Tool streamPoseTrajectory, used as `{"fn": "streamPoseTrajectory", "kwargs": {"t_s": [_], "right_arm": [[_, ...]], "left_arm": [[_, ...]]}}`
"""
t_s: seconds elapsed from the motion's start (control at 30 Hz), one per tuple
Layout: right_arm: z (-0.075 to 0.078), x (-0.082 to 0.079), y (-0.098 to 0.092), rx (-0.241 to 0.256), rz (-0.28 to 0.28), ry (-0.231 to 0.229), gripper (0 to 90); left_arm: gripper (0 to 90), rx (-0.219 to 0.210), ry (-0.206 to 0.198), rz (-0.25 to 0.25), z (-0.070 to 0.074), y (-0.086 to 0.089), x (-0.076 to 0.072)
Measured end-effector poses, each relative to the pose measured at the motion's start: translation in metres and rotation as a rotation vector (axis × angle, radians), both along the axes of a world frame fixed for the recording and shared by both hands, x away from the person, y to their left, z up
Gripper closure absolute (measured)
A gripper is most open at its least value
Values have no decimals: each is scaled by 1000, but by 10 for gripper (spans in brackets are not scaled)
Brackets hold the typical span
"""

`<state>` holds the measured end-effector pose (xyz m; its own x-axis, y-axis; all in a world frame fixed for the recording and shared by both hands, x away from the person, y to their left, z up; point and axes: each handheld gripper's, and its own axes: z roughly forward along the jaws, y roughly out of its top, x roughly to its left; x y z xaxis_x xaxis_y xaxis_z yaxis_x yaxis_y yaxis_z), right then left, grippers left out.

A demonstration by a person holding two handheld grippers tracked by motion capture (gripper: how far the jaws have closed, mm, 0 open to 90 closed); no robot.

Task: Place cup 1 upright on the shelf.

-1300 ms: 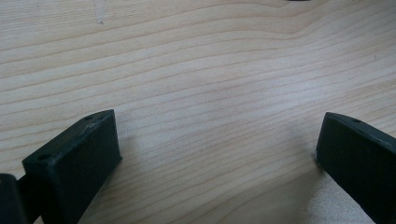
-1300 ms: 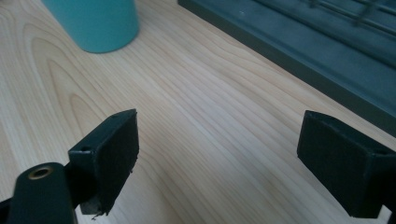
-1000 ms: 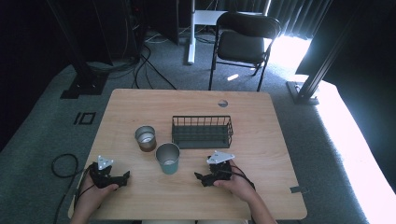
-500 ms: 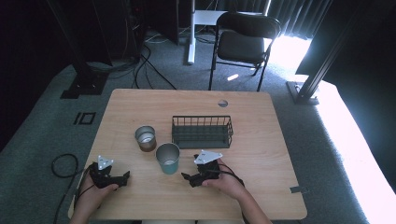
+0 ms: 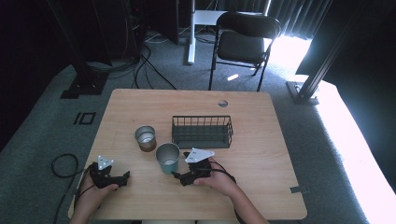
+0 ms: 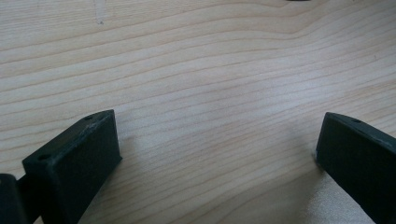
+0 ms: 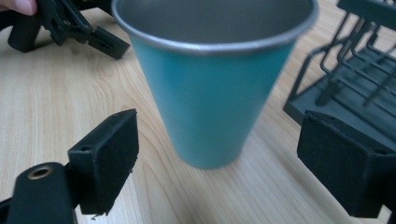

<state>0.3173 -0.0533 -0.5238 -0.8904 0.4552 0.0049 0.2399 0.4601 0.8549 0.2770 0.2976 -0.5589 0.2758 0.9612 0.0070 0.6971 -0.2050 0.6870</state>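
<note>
A teal metal cup (image 5: pixel 168 157) (image 7: pixel 210 84) stands upright near the middle of the wooden table (image 5: pixel 261 116). My right gripper (image 5: pixel 179 177) (image 7: pixel 219 168) is open just right of and in front of it, jaws spread wider than the cup's base and not touching it. A brown cup (image 5: pixel 145 137) with a metal rim stands to the teal cup's upper left. My left gripper (image 5: pixel 122 177) (image 6: pixel 217 154) rests open at the table's front left over bare wood, nothing between its jaws. In the right gripper view the left gripper (image 7: pixel 70 25) shows behind the cup.
A dark wire basket (image 5: pixel 202 132) (image 7: pixel 355 60) sits just behind and right of the teal cup. A black folding chair (image 5: pixel 243 42) stands beyond the table's far edge. Cables trail on the carpet (image 5: pixel 60 163) at the left.
My right gripper has moved left and a little forward, from the table's front right up to the teal cup. The left gripper has stayed put.
</note>
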Motion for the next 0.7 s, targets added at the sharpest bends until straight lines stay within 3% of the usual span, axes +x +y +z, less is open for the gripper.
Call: {"fn": "streamPoseTrajectory", "kwargs": {"t_s": [0.7], "right_arm": [[4,11,26,35,33,-20,120]], "left_arm": [[5,0,0,0,0,0,0]]}}
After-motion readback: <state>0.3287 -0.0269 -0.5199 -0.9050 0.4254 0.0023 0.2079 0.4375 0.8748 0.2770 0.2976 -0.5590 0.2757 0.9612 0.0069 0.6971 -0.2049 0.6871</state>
